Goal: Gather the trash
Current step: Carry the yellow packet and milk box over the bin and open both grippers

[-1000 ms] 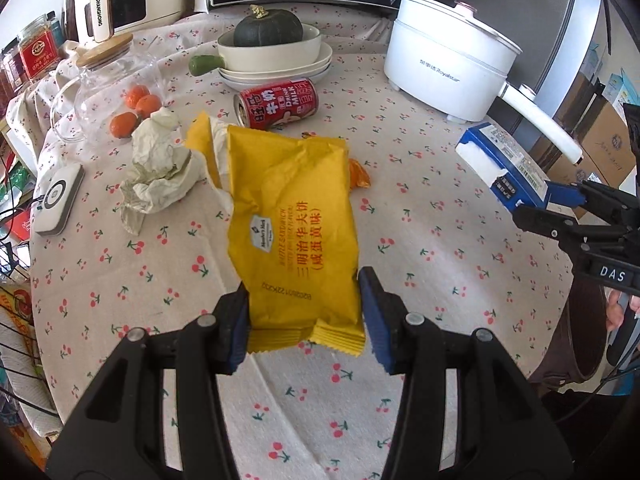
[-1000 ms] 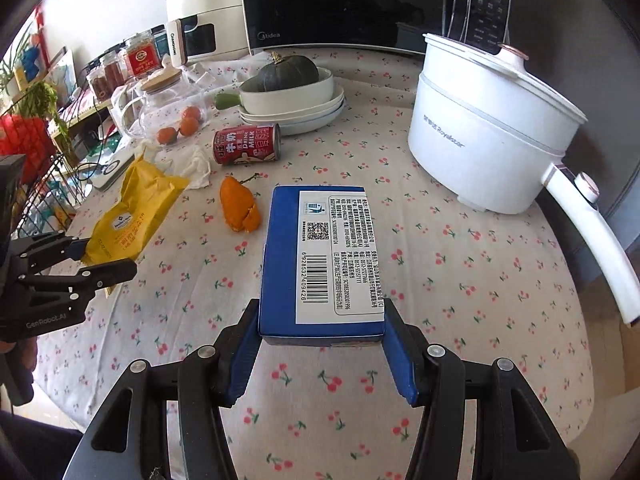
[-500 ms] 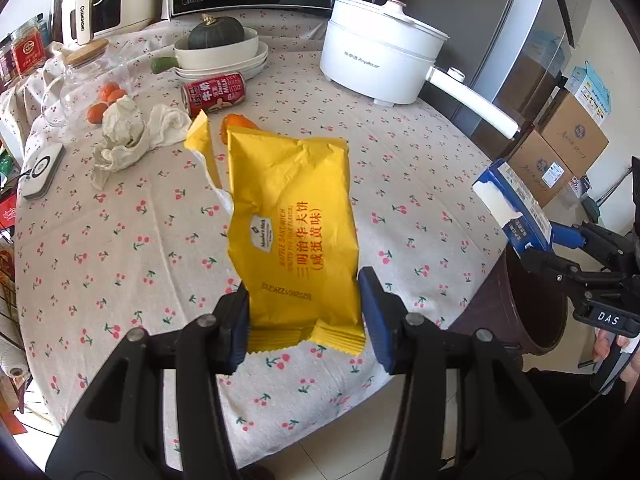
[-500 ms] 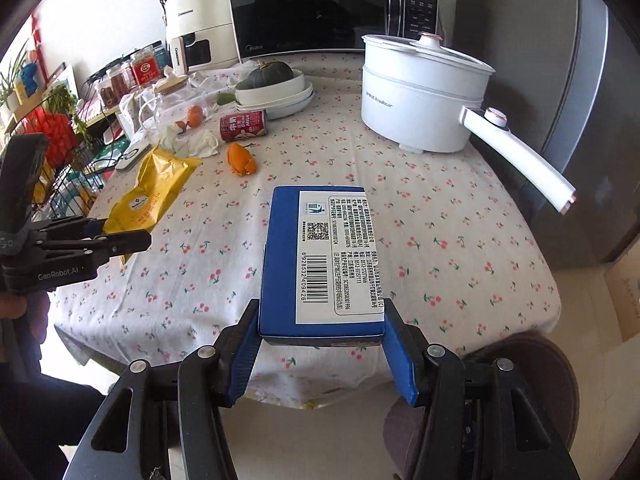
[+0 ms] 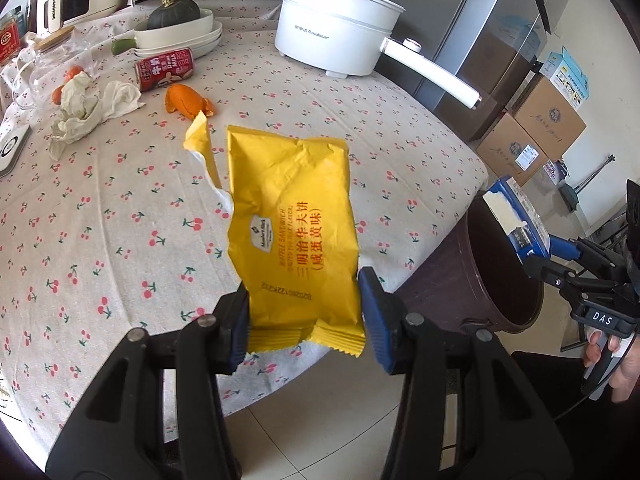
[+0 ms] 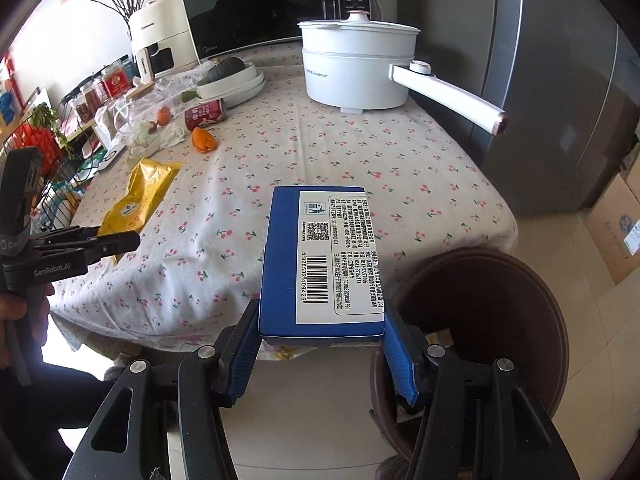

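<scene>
Since a second ago both claws have drawn back from the middle of the surface (image 5: 100, 220) toward its near edge, each with its load in the same grip. The brown bin (image 6: 500, 320), out of sight then, now shows beside the edge in both views.

The left claw (image 5: 303, 320) is clenched on the lower end of the yellow wrapper (image 5: 292, 220). The wrapper stands up between the blue pads, clear of the cloth, with its torn flap hanging off the upper left. The right claw (image 6: 320, 356) is clamped on the blue box (image 6: 320, 256), pads pressed to its two long sides near the close end, label and barcode facing up. In the left wrist view the box (image 5: 516, 216) hangs over the mouth of the bin (image 5: 492, 280), the right claw (image 5: 560, 260) behind it.

A red can (image 5: 164, 69), crumpled tissue (image 5: 88, 108) and orange peel (image 5: 186, 98) lie on the far part of the surface, well apart from both claws.

The bin's floor is dark; something pale lies inside, too dim to name. The claw arms cut off the wrapper's bottom corners and the box's underside.
</scene>
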The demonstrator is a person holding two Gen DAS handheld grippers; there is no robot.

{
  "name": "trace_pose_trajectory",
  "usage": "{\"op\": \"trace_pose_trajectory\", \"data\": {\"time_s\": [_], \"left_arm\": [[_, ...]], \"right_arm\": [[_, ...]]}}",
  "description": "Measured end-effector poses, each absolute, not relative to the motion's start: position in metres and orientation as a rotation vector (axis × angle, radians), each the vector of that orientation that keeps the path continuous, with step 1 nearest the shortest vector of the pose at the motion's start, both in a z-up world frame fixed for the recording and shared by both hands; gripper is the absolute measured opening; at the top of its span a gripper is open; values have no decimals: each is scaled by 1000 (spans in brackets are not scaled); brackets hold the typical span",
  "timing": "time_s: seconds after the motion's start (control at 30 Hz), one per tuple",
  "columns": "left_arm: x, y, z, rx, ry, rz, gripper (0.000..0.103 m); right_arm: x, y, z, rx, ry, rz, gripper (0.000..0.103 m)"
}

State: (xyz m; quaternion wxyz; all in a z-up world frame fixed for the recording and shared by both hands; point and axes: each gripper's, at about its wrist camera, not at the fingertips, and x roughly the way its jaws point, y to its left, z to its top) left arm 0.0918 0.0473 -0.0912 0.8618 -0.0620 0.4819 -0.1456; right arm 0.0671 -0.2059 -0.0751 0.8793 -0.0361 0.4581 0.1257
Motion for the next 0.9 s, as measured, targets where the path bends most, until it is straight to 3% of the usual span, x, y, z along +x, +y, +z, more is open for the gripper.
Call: {"op": "trace_pose_trajectory", "data": {"time_s": [0.5, 0.9], "left_arm": [[90, -36, -100, -34, 1047, -440, 51], [86, -156, -113, 75, 1072, -633, 51]], "right_arm": [[29, -322, -109, 22, 1020, 57, 58], [7, -378, -121, 77, 1032, -41, 58]]}}
